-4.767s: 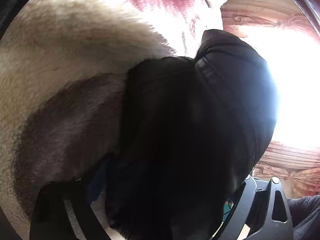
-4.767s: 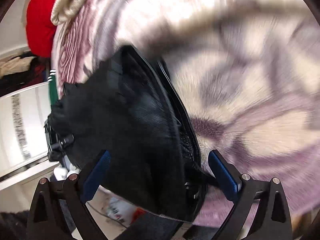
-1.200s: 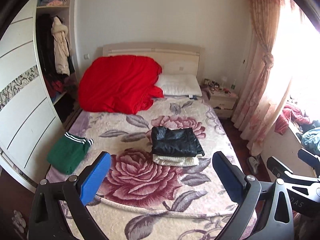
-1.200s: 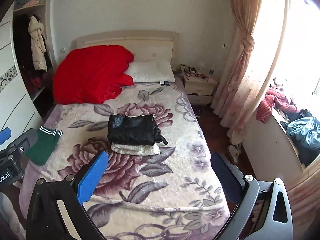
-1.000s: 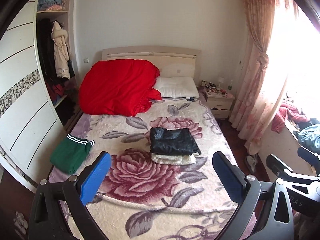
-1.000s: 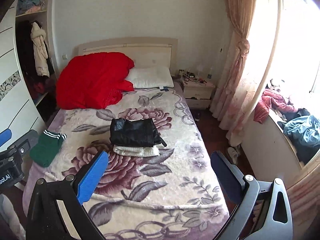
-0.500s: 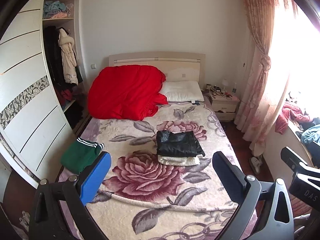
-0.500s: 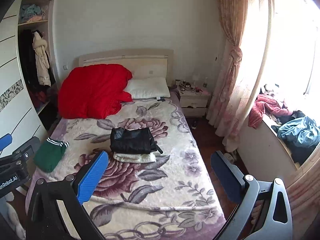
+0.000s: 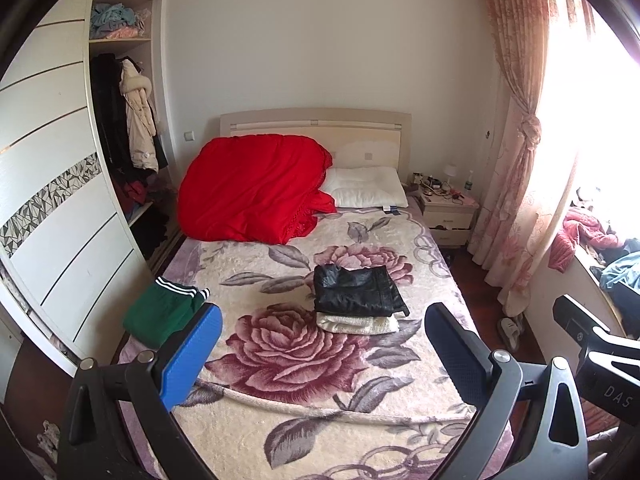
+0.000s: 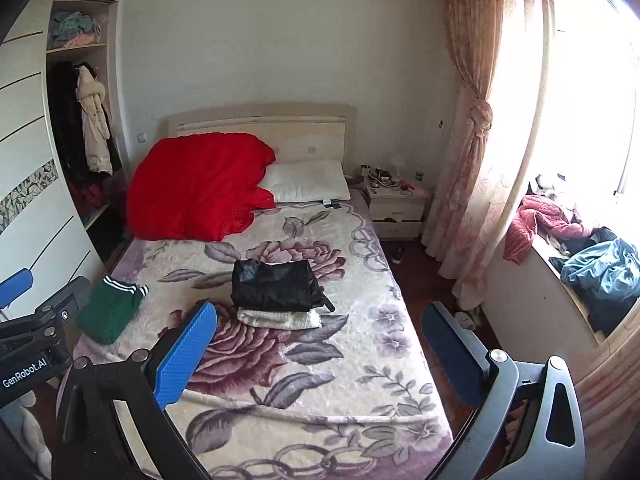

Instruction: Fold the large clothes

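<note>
Left wrist view looked down the length of a bed point(image 9: 256, 432) spread with a plush cream blanket point(image 9: 400, 432) printed with big dusky-rose flowers and grey leaves. Near the middle of the bed lay a folded black garment point(image 9: 354, 290), glossy and leather-like, squared into a rough rectangle and stacked on a folded cream garment point(image 9: 356, 325) of soft, nubbly cloth whose front edge showed beneath it. A folded green garment point(image 9: 158, 316) with white-striped cuffs sat at the bed's left edge. A rumpled red quilt point(image 9: 252, 188) was heaped against the headboard at the far left corner, with a white pillow point(image 9: 366, 192) beside it.

The left gripper point(image 9: 322, 354) hung over the foot of the bed, its ribbed blue pads point(image 9: 192, 352) spread wide apart and holding nothing. The black and cream stack lay well beyond the fingertips, between them in the line of sight.

In the right wrist view the right gripper point(image 10: 318, 354) was likewise splayed wide and empty, with the same black garment point(image 10: 276, 284) on the cream garment point(image 10: 280, 319) well ahead of its pads point(image 10: 182, 354), slightly toward the left finger. The green garment point(image 10: 108, 310) lay at the bed's left edge, near the left gripper's black frame point(image 10: 36, 336) at the picture's left side.
</note>
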`<state>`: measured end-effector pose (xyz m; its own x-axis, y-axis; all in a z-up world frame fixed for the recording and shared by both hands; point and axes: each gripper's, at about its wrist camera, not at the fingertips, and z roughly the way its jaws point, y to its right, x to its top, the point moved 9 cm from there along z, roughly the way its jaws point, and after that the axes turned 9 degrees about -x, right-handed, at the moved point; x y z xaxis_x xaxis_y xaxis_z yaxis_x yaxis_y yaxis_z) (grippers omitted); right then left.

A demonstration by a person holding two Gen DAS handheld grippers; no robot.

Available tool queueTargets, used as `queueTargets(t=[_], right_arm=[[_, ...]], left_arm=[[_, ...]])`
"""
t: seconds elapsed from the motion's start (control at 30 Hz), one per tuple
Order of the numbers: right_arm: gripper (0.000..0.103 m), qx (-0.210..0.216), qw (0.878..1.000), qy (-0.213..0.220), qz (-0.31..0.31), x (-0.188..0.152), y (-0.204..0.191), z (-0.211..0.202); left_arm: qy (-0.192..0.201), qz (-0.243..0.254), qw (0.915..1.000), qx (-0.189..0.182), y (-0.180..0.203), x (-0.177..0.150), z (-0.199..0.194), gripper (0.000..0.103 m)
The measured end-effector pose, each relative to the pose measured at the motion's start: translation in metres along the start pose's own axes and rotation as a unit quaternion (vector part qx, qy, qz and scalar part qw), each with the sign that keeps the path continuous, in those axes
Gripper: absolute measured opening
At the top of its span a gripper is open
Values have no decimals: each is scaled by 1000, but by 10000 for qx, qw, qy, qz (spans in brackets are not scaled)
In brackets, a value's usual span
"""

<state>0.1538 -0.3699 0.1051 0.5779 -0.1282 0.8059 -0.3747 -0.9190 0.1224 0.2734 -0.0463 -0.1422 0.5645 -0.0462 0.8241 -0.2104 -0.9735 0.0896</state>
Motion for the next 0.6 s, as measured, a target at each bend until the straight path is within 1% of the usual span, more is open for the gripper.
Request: queueTargets(t=[0.6], right_arm=[[103,91,9999,37,-46,10,-7,3]], left_arm=[[111,30,9999,-58,2,9,-8,103]])
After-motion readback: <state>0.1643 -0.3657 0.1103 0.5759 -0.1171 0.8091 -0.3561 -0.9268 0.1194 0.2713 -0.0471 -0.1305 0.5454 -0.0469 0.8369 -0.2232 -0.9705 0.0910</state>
